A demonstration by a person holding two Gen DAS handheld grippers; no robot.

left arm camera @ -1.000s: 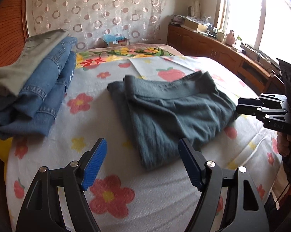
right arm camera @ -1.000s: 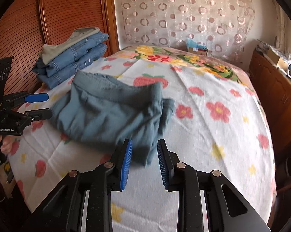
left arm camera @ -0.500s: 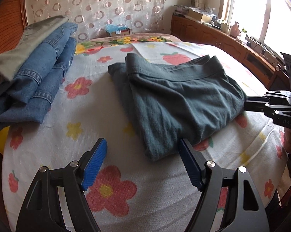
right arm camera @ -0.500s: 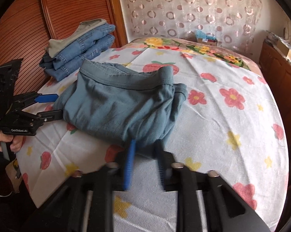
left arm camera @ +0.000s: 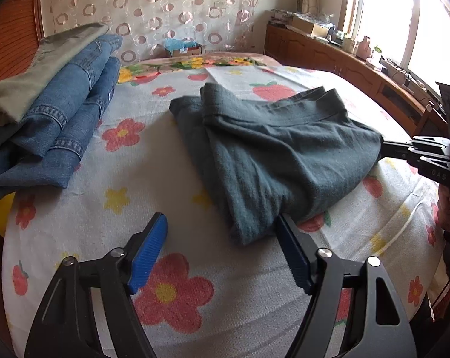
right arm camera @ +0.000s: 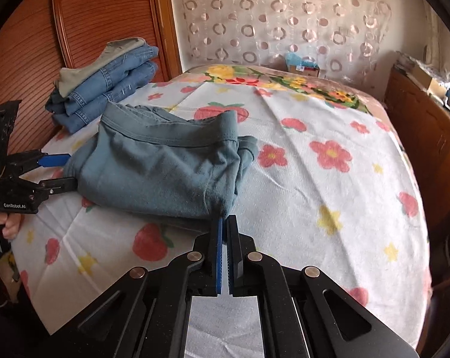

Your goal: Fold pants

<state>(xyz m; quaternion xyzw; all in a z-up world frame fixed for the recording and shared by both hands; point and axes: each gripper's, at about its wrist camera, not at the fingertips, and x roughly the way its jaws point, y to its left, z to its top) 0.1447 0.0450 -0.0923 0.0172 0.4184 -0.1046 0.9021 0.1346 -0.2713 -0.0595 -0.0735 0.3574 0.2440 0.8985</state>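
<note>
Folded teal-grey pants (left arm camera: 272, 149) lie on the flowered bed sheet (left arm camera: 153, 208); they also show in the right wrist view (right arm camera: 165, 167). My left gripper (left arm camera: 222, 238) is open, its blue pads on either side of the pants' near corner, the right pad touching the cloth. In the right wrist view the left gripper (right arm camera: 63, 170) straddles the pants' left edge. My right gripper (right arm camera: 224, 223) is shut on the pants' near right corner; in the left wrist view the right gripper (left arm camera: 386, 149) meets the pants' right edge.
A stack of folded blue jeans with an olive garment on top (left arm camera: 54, 110) lies at the bed's left by the wooden headboard (right arm camera: 24, 59). A wooden cabinet (left arm camera: 344, 65) runs under the window on the right. A small box (right arm camera: 302, 65) sits at the bed's far end.
My right gripper has moved in and closed on the pants' corner. My left gripper, still open, has moved forward until its pads flank the pants' near corner.
</note>
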